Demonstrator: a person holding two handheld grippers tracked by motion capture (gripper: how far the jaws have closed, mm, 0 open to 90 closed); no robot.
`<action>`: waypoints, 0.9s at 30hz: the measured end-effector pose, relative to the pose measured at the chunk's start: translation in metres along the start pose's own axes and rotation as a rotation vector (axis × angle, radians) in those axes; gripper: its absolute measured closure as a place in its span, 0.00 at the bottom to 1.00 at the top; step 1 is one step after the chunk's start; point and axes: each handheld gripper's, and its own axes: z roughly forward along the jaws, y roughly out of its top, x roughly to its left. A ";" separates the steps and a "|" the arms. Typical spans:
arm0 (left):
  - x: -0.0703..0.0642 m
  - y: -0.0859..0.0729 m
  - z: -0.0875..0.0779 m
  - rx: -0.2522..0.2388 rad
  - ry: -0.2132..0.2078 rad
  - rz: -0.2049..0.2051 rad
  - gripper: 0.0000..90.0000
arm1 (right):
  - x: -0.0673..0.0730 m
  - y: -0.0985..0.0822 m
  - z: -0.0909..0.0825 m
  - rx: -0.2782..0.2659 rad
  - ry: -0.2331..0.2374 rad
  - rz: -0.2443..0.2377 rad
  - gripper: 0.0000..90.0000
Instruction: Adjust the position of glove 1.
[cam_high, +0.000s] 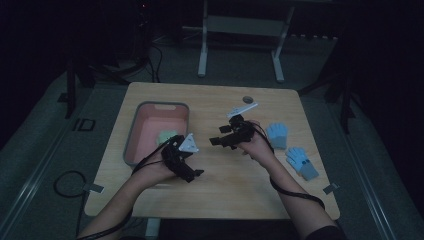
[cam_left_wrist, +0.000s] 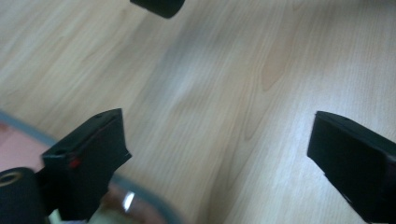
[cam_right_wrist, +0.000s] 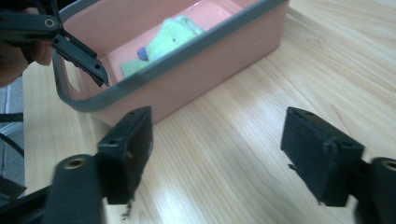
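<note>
— Both grippers are held over the wooden table (cam_high: 215, 190): the left gripper (cam_high: 192, 175) beside the pink bin (cam_high: 131, 145), the right gripper (cam_high: 216, 141) near the middle. Each is spread wide, with nothing gripped.

— And the gloves?

— One green glove (cam_right_wrist: 170, 39) is seen lying in the bin; two blue gloves (cam_high: 289, 147) are laid on the table, beyond the right hand.

— The room?

— Grey floor and a white stand are made out; everything else is lost in darkness.

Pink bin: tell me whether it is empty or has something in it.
Not empty. The pink bin holds a green glove on its floor, seen also in the high view.
</note>
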 end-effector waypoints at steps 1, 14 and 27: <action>-0.003 0.001 0.003 -0.001 0.005 0.007 0.04 | -0.001 -0.003 -0.002 -0.004 -0.003 -0.001 0.22; -0.027 0.005 0.033 0.007 -0.047 0.072 0.02 | -0.014 -0.043 -0.025 -0.009 -0.099 -0.050 0.21; -0.044 -0.006 0.072 0.041 -0.106 0.096 0.02 | -0.017 -0.081 -0.043 0.027 -0.121 -0.030 0.16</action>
